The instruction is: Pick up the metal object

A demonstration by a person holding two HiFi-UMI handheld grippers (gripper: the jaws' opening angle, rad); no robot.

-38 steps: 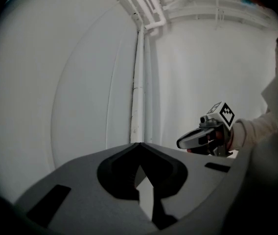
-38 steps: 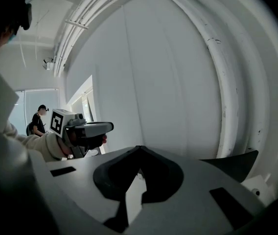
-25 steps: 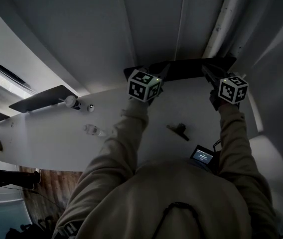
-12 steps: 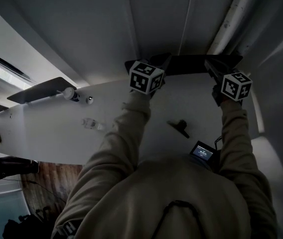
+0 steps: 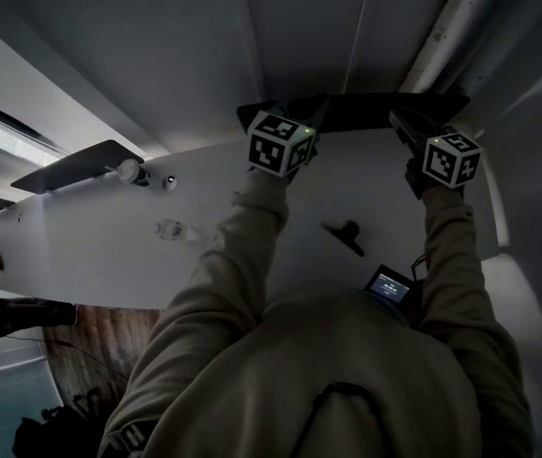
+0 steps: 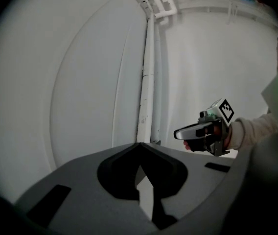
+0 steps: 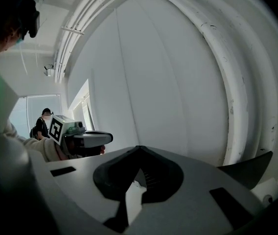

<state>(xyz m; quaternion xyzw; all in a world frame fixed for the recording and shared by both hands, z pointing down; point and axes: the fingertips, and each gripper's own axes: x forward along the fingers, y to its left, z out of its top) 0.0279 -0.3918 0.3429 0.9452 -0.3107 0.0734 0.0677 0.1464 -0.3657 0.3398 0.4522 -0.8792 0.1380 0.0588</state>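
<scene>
Looks like the approach step, with no reach yet made. Holds the left gripper (image 6: 140, 144) and right gripper (image 7: 139, 148) up toward the wall (image 6: 80, 82) at 12 o'clock, each with jaws pressed together on nothing. Leaves the metal object (image 5: 344, 238), taken to be the dark T-shaped piece, untouched on the table (image 5: 99, 246) at 4 o'clock of the head view's centre, between the two sleeves (image 5: 242, 256) and at roughly 6 o'clock of both grippers. Calls next for bringing one gripper down and back toward that piece, spreading its jaws on the way, lining them across the narrow stem, and keeping clear of the small screen (image 5: 389, 291) at its 5 o'clock. Shows table and object in the head view only; offers just wall and pipe (image 6: 145, 82) in the gripper views. Confirms there what the head view hides: tips meeting, nothing between, the other gripper at 3 o'clock in the left view, 9 o'clock in the right.
</scene>
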